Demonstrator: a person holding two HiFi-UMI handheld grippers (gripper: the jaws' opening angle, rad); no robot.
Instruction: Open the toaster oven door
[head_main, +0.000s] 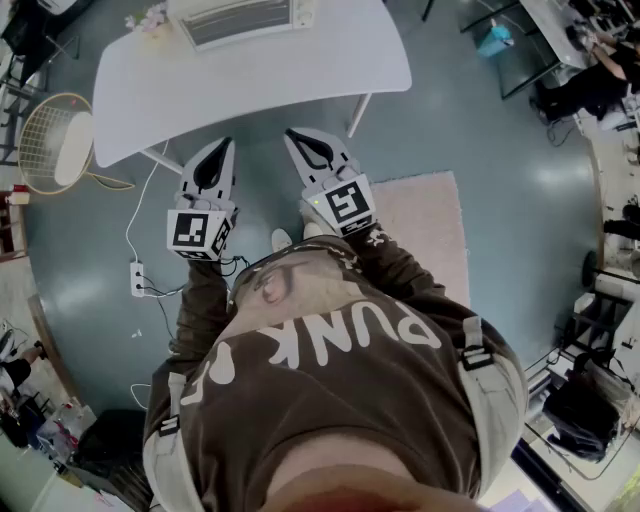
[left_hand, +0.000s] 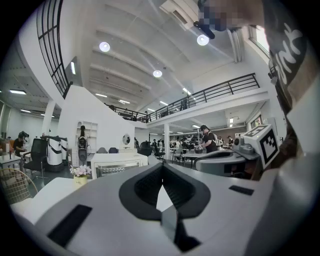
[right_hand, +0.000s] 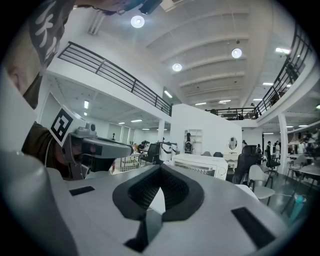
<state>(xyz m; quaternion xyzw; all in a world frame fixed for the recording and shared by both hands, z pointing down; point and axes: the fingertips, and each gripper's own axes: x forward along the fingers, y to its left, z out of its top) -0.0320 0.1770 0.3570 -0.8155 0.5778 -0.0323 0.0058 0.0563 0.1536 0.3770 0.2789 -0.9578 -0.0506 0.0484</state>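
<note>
Both the left tongs and right tongs sit closed and empty, well short of the toaster oven on the tabletop; the approach seems unstarted, so next they must reach its door and part.

toaster oven cut off by the head view's top edge.

big open hall, teal-grey floor w/ glare spots. white table up top, pale pink rug near its leg, rt side. round ceiling lights on, white ribbed ceiling. dark balcony railing along upper lvl, white partition wall at back.
</note>
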